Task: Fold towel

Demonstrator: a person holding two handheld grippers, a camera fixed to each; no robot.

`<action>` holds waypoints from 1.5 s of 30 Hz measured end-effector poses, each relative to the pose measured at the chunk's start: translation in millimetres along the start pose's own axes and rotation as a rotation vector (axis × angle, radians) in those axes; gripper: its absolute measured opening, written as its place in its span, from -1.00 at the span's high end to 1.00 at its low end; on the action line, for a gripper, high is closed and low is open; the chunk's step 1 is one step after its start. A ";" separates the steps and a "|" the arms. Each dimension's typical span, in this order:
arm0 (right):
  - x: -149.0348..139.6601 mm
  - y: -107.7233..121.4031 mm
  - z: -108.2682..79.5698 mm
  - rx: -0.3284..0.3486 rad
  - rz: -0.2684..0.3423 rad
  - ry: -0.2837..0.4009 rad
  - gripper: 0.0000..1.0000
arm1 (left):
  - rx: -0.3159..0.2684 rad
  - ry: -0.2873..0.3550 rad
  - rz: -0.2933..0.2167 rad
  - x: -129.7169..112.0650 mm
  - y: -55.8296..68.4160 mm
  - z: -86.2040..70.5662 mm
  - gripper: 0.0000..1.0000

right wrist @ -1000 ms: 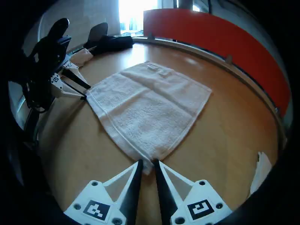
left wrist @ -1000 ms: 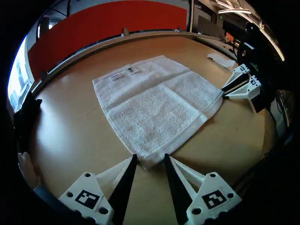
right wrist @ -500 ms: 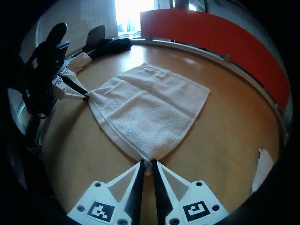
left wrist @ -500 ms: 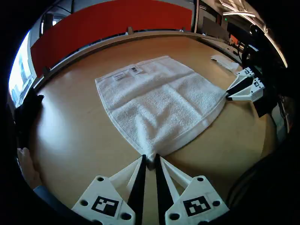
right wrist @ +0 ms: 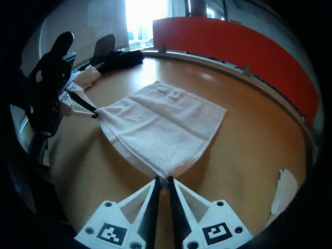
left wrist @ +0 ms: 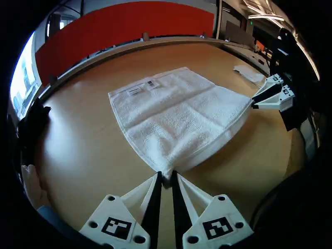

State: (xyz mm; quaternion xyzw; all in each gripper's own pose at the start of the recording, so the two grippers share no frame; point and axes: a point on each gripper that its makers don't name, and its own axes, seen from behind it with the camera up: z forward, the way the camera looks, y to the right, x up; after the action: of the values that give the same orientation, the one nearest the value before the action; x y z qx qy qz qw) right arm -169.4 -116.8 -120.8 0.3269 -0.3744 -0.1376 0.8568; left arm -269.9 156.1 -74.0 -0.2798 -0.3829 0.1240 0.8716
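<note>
White terry towel [left wrist: 178,112] lies spread on the wooden table [left wrist: 79,141], straight ahead of both pairs of jaws, with two neighbouring corners raised off the wood. Your left gripper [left wrist: 165,176] has its jaws closed on the nearest corner. The cloth is bunched into a small peak right at the fingertips and fans out away from them. In the right gripper view, your right gripper [right wrist: 162,181] has its jaws pinched on the next corner in the same way, with the fabric gathered between the tips. The hem between the two held corners hangs slack above the table and throws a shadow beneath it, while the far half of the towel rests flat. Two small sewn labels [left wrist: 143,88] sit near the far edge, beyond the left jaws. In the left gripper view you see the other gripper to the right of the jaws, its tips at the towel's corner. A white scrap [right wrist: 283,191] lies on the table well to the right of the right jaws, apart from the towel. Past the towel, a red panel [left wrist: 124,25] stands along the table's far rim. A dark bundle [right wrist: 122,58] lies far ahead and left of the right jaws, below a bright window [right wrist: 145,20].
</note>
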 end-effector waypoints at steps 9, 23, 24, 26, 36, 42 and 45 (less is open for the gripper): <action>32.0 0.7 -20.6 -0.023 -0.004 0.052 0.69 | 0.010 0.026 -0.007 21.3 -1.4 -20.4 0.67; 70.8 4.0 -50.6 -0.039 -0.014 0.105 0.68 | 0.017 0.056 -0.026 51.8 -2.8 -49.3 0.67; 71.9 4.4 -52.2 -0.040 -0.015 0.105 0.68 | 0.017 0.056 -0.026 53.3 -2.2 -51.5 0.67; 74.1 5.2 -55.6 -0.043 -0.018 0.106 0.68 | 0.017 0.057 -0.027 56.3 -1.0 -56.0 0.67; 86.2 5.9 -73.1 -0.047 -0.020 0.117 0.69 | 0.013 0.054 -0.034 64.6 6.9 -76.4 0.67; 89.9 5.8 -81.5 -0.046 -0.021 0.121 0.68 | 0.011 0.050 -0.046 65.3 12.9 -84.0 0.67; 90.3 5.6 -84.8 -0.044 -0.023 0.120 0.69 | 0.009 0.049 -0.048 65.7 15.5 -87.4 0.67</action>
State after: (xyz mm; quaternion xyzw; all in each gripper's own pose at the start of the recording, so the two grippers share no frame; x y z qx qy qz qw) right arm -45.9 -117.3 -110.1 0.3200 -0.3157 -0.1355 0.8829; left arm -161.2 162.6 -91.8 -0.2698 -0.3676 0.0980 0.8845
